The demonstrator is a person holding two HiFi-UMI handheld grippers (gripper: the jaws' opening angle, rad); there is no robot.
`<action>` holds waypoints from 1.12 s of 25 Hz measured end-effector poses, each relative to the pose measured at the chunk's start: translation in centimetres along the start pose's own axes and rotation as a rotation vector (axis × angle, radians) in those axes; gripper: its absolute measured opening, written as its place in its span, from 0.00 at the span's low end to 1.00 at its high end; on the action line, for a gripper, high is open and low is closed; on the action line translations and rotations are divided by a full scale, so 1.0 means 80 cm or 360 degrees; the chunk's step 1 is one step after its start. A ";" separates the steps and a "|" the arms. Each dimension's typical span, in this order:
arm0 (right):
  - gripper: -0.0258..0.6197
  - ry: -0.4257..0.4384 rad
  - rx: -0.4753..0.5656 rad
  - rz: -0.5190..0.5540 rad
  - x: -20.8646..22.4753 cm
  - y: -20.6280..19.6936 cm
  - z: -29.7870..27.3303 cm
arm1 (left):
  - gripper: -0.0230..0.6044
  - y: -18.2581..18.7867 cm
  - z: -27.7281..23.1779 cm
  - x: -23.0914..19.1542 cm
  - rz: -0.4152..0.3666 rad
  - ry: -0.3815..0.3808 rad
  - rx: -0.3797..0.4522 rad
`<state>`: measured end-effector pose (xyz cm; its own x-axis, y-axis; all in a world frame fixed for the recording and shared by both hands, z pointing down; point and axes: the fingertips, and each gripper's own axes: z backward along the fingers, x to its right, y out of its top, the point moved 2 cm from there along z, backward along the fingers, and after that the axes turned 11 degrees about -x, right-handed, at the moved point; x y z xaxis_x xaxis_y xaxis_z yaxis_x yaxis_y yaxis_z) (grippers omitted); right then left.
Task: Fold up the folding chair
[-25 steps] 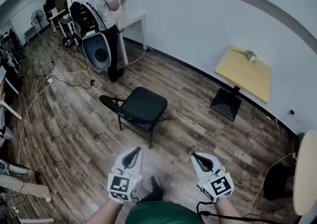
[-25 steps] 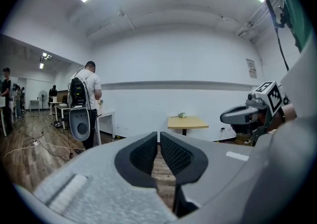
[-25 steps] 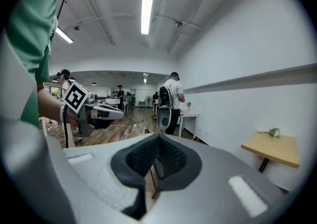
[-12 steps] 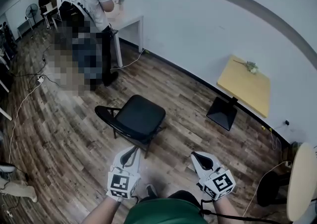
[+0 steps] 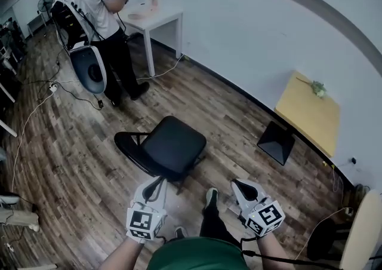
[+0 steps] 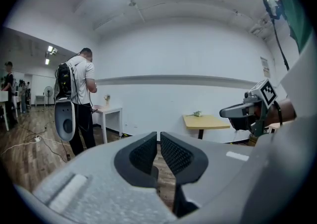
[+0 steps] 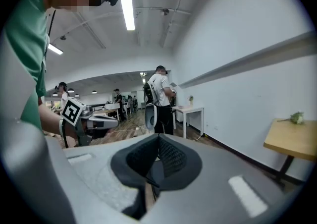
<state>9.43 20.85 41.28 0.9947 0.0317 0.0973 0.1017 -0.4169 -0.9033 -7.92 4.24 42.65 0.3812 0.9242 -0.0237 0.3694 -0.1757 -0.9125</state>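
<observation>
Head view: a black folding chair point(image 5: 173, 146) is standing fully unfolded on the wood floor point(image 5: 77, 161), its seat lying flat, so the folding is not yet begun. The left hand-held gripper point(image 5: 159, 180) and right hand-held gripper point(image 5: 237, 184) are hovering near the chair's front edge, apparently not touching it.

Left gripper view: its jaws are sitting closed and empty.

Right gripper view: its jaws are also closed, holding nothing.

I see my room evenly bright under ceiling strip lights point(image 7: 127, 5), shadows soft, while fisheye bending curves the wall point(image 5: 250, 18) and darkens the corners.
</observation>
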 end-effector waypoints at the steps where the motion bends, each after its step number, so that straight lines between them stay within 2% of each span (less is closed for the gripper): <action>1: 0.04 0.0020 0.0007 -0.0033 0.020 0.003 -0.016 | 0.08 0.001 -0.014 -0.010 0.0029 0.0025 -0.0013; 4: 0.04 0.0099 -0.0020 -0.0084 0.080 0.004 -0.067 | 0.08 -0.006 -0.057 -0.038 0.0104 0.0122 -0.0084; 8: 0.04 0.0188 -0.0075 -0.0184 0.168 0.000 -0.144 | 0.09 -0.024 -0.109 -0.072 0.0161 0.0279 -0.0235; 11: 0.04 0.0241 -0.0149 -0.0240 0.233 -0.013 -0.203 | 0.10 -0.038 -0.143 -0.098 0.0250 0.0402 -0.0341; 15: 0.05 0.0320 -0.0264 -0.0320 0.293 -0.042 -0.277 | 0.19 -0.058 -0.160 -0.147 0.0378 0.0642 -0.0478; 17: 0.14 0.0368 -0.0330 -0.0361 0.308 -0.058 -0.315 | 0.20 -0.070 -0.157 -0.175 0.0413 0.0777 -0.0557; 20: 0.20 0.0447 -0.0429 -0.0429 0.326 -0.090 -0.375 | 0.23 -0.095 -0.157 -0.207 0.0497 0.0907 -0.0661; 23: 0.25 0.0505 -0.0536 -0.0476 0.350 -0.136 -0.437 | 0.38 -0.133 -0.168 -0.231 0.0664 0.1001 -0.0764; 25: 0.34 0.0531 -0.0610 -0.0537 0.366 -0.172 -0.472 | 0.49 -0.159 -0.179 -0.244 0.0781 0.1042 -0.0813; 28: 0.47 0.0547 -0.0711 -0.0650 0.386 -0.227 -0.514 | 0.55 -0.193 -0.191 -0.257 0.0881 0.1062 -0.0863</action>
<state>37.82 -8.00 77.87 0.8101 0.0072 0.5862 0.3792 -0.7690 -0.5146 -8.49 -17.24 63.46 0.9479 0.3184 -0.0022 0.2688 -0.8038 -0.5308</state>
